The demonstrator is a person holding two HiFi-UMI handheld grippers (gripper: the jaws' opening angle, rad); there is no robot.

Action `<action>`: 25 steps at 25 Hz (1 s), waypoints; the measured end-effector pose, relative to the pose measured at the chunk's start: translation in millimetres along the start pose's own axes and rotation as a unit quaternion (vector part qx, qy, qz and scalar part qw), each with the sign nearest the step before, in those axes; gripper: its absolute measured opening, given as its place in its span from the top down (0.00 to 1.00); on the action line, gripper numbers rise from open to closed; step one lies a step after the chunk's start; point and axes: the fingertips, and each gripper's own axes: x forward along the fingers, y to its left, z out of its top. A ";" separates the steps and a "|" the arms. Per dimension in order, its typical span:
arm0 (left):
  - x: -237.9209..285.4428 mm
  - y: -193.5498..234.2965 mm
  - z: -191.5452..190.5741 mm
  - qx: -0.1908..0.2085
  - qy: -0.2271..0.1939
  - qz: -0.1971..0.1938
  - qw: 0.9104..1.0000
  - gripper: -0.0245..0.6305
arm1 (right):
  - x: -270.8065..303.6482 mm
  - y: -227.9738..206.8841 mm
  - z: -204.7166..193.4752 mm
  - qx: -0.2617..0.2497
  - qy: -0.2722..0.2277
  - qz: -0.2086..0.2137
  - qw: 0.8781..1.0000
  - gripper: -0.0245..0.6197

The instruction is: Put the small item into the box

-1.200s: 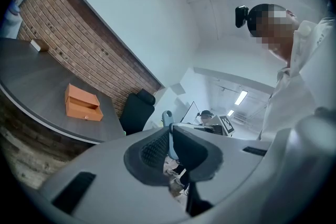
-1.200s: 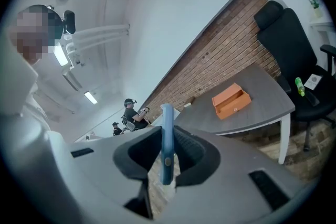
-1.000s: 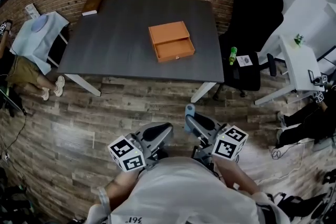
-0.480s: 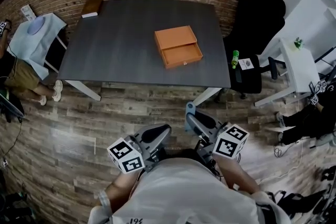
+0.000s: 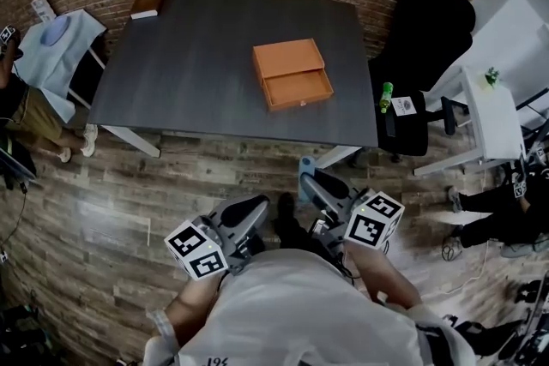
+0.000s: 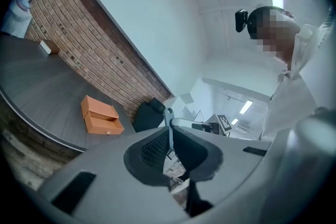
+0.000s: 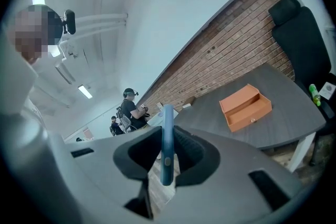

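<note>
Item (image 7: 167, 118) is looking thin, stiff, light; right hand-held gripper (image 7: 167, 139) is pinching its flat faces at lower centre, well short of the box (image 5: 300, 94). Left hand-held gripper (image 6: 170, 136) is riding pressed together, empty.

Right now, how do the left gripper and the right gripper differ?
The right gripper is clamped on a slim blue item standing on edge between its pads; the left gripper holds nothing. The right's jaws are held apart by that item; the left's are together. Both are over the wood floor, short of the table, facing the orange box.
</note>
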 end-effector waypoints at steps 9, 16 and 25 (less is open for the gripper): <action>47.3 29.1 27.4 0.014 -0.012 0.018 1.000 0.92 | 28.9 -40.9 39.7 -0.005 0.008 0.027 1.000 0.84; 98.2 48.8 46.0 0.013 -0.018 0.022 1.000 0.92 | 37.0 -79.2 77.4 -0.008 0.016 0.034 0.999 0.84; 149.0 60.5 53.3 0.017 -0.006 0.030 0.999 0.92 | 32.7 -125.0 101.7 0.004 0.020 0.037 0.999 0.84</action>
